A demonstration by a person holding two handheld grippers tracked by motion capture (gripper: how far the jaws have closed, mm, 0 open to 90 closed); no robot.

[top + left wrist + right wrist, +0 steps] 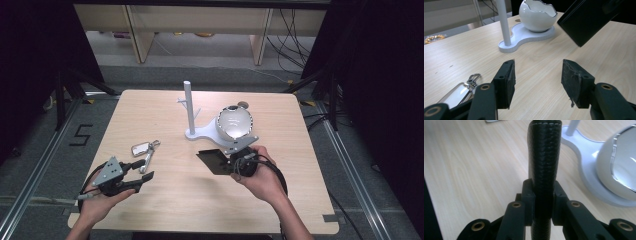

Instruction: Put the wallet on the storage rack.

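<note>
High view: on the counter (pixel 165 200), one black wallet (pixel 214 161) held near the middle by the right tongs (pixel 231 166); one key fob (pixel 141 148) towards the left edge. Left gripper view: left tongs (pixel 537 83) wide, holding nothing. Right gripper view: one wallet clamped edge-on

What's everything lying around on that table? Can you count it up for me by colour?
White: 1, the stand with its post and egg-shaped bowl.
Black: 1, the wallet clamped in the right gripper.
Silver: 1, the key fob with its clip.
Total: 3.
</note>
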